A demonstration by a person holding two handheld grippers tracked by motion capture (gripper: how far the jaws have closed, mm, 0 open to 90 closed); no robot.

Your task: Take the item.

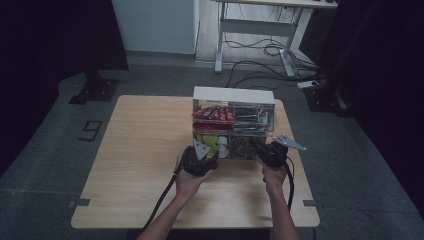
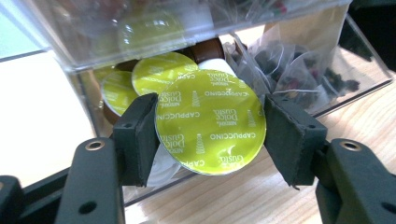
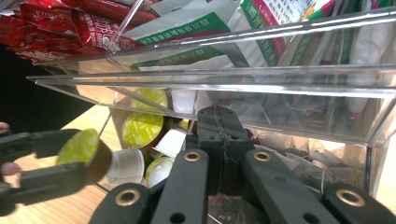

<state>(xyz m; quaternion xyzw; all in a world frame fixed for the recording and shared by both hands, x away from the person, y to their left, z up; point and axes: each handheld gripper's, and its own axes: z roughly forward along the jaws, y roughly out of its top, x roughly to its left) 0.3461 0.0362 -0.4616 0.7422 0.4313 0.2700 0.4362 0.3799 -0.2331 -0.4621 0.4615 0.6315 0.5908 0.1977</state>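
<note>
Left gripper view puts the step plainly: your left gripper (image 2: pixel 210 133) has its jaws pinched on a capsule (image 2: pixel 210 122), a yellow-green foil-topped coffee pod, one pad on each side of its rim with the lid facing the camera. The capsule sits just outside the mouth of the lower-left compartment of the clear organizer (image 2: pixel 84 42), with more pods (image 2: pixel 161 74) lying behind it inside. So you look to be in the middle of drawing one pod out of the box.

In the right gripper view, your right gripper (image 3: pixel 219 126) has its jaws pressed together with nothing visible between them, its tip resting at the front of the lower-right compartment, among the tea bags (image 3: pixel 299 154); it seems to be steadying the box. The held capsule (image 3: pixel 79 147) shows at the left of that view, clear of the compartment's front edge.

From the high view, both grippers sit at the near face of the organizer (image 1: pixel 234 95) on the table (image 1: pixel 145 150).

Next, you likely need to carry the pod away toward the bare table without loosening the pinch, since the rim grip is narrow and the foil is slick.
</note>
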